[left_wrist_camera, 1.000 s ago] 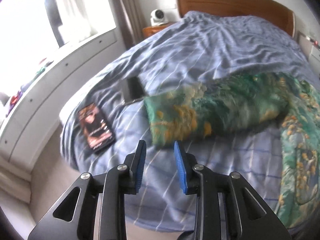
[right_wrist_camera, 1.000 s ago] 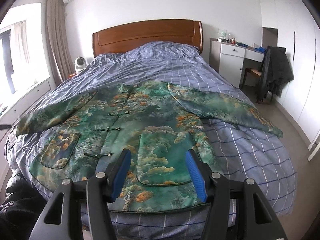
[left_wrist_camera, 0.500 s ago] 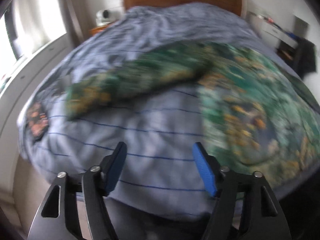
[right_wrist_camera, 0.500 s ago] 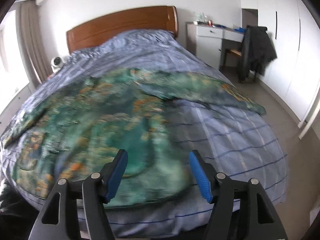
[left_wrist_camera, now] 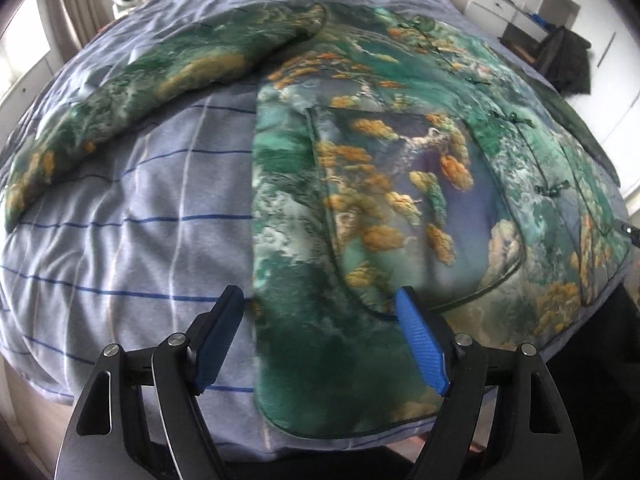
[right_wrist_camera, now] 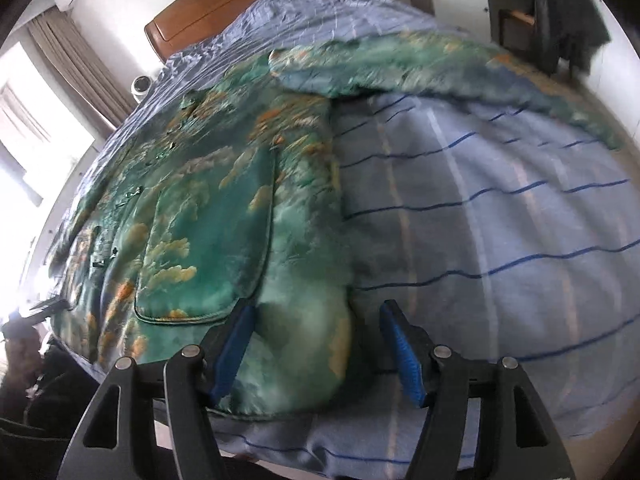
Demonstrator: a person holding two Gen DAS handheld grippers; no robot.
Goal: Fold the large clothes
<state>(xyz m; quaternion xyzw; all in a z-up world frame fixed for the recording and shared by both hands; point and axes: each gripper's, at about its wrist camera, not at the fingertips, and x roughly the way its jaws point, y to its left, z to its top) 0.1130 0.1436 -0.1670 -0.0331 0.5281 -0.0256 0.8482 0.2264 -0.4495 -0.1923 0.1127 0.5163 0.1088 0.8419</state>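
1. Over the last second both grippers have dropped from a high, wide view of the bed to a close position at the near hem of the jacket (left_wrist_camera: 400, 184). The left gripper (left_wrist_camera: 320, 340) has swung away from the left sleeve (left_wrist_camera: 132, 84) to the jacket's lower left corner. The right gripper (right_wrist_camera: 316, 348) has moved to the lower right corner.

2. This probably means the first grasp is about to happen (one hem corner in each tool), so folding has not started.

3. Both tongs are wide open and hold nothing. In each view the blue padded fingers straddle the jacket's side edge, one pad over printed cloth and one over the bedspread (left_wrist_camera: 120, 216). Whether the pads touch the fabric cannot be told.

4. The jacket lies flat and front-up on the bed, both sleeves spread outward, its hem at the near edge of the mattress.

5. Its fabric looks thick, quilted and slightly glossy, printed in greens, teal and orange like a painted landscape. A patch pocket (left_wrist_camera: 408, 208) with a rounded bottom and dark piping sits on each side. Small knotted fastenings run down the centre (only just visible).

6. The bedspread is soft, wrinkled pale blue cloth with thin dark blue and white lines.
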